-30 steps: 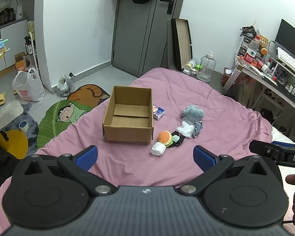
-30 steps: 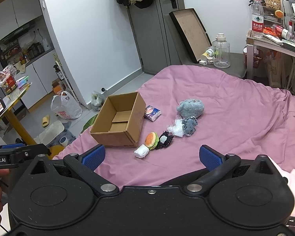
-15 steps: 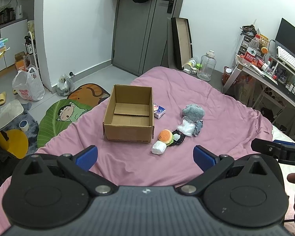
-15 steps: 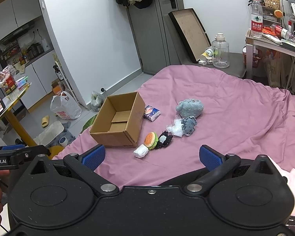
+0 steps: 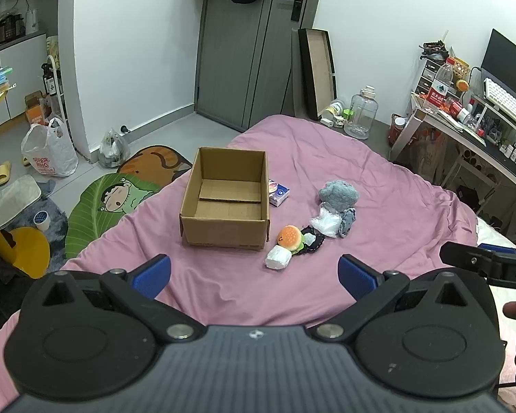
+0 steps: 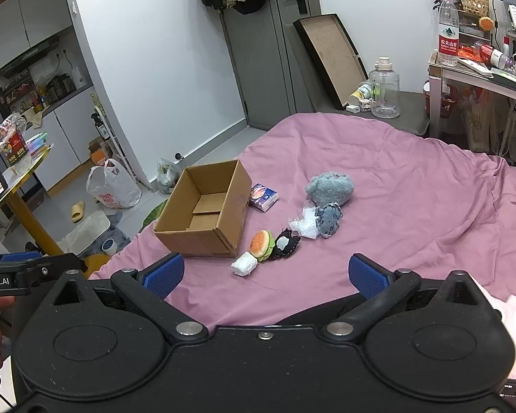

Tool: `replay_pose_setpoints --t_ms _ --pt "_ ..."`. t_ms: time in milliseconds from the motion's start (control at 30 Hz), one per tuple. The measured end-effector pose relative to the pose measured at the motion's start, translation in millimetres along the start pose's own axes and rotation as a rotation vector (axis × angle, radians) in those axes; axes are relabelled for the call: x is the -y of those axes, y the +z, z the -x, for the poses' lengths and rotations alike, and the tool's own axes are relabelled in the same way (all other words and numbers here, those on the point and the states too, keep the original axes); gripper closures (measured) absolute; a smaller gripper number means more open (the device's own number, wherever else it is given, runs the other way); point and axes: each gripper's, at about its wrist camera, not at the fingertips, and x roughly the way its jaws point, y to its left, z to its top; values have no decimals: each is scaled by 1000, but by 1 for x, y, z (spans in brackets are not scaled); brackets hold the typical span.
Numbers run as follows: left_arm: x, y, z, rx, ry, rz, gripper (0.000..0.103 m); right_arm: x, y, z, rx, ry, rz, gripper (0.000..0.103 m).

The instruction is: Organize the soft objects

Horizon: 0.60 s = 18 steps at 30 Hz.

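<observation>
Blue-padded, both the left hand-held gripper and right hand-held gripper gape wide, empty, over the pink bedsheet. At twelve o'clock lie a white wad, burger plush, grey fluffy toy (all touching or close) beside the open brown cardboard box.

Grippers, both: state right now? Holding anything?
Left gripper: open, holding nothing, short of the soft objects on the pink bedspread.
Right gripper: open, holding nothing, also back from the pile.
</observation>
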Motion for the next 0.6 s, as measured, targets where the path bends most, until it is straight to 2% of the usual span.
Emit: replay_pose_setpoints --t_ms 400,600 --pt "-1 0 -8 -9 12 -7 0 2 -1 -5 -3 -5 -11 0" --pt "-2 0 -19 -13 20 -12 0 5 -5 -20 -37 17 -13 0"
